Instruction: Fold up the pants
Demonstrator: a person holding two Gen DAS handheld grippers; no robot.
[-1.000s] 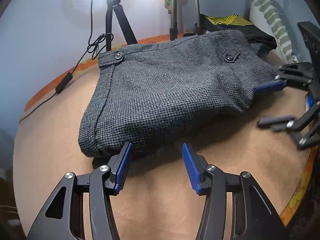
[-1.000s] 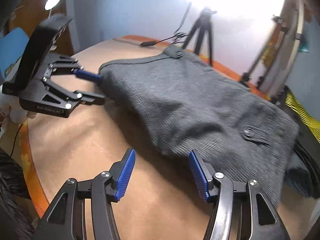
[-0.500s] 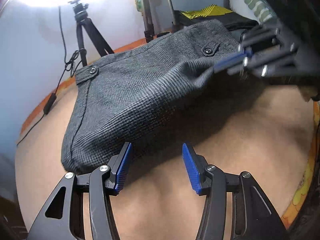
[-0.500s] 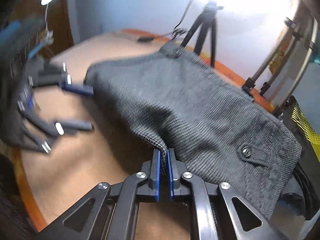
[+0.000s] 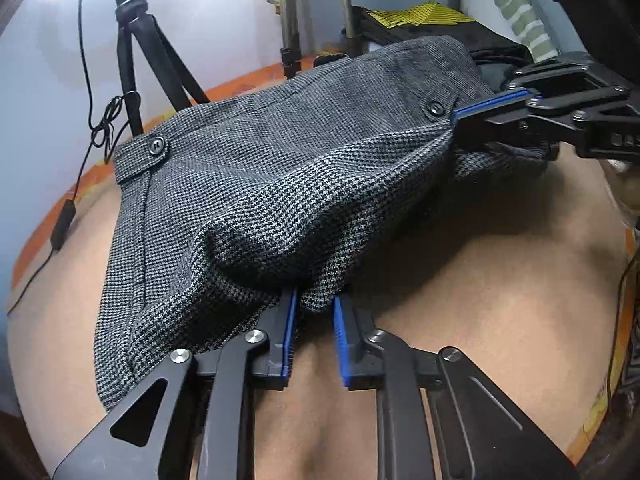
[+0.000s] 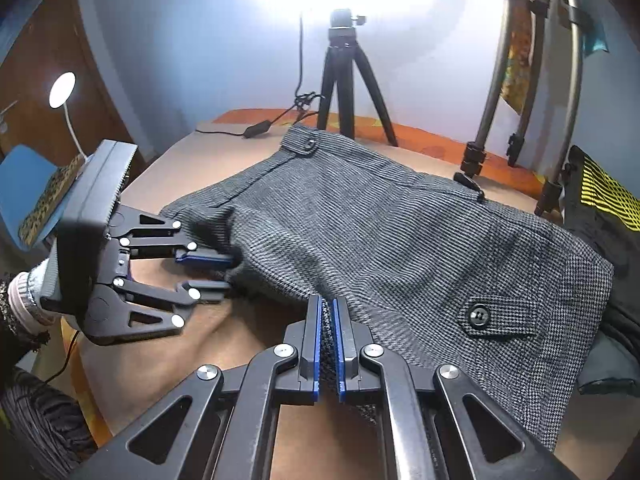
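On the tan table (image 5: pixel 460 280) the grey pants (image 5: pixel 280 184) lie partly folded; right gripper (image 6: pixel 327 344) pinches their near edge, left gripper (image 5: pixel 314 332) prob. closing on a bunched fold, w/ final fold left.

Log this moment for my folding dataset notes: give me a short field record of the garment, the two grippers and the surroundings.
garment: grey houndstooth pants, partly folded, near edge lifted off the table
left gripper: fingers not fully closed, fabric edge between them
right gripper: shut on pants edge, fabric pinched between blue pads
pocket button: facing up, right of right gripper
background: black tripod behind the waistband, bright lamp above
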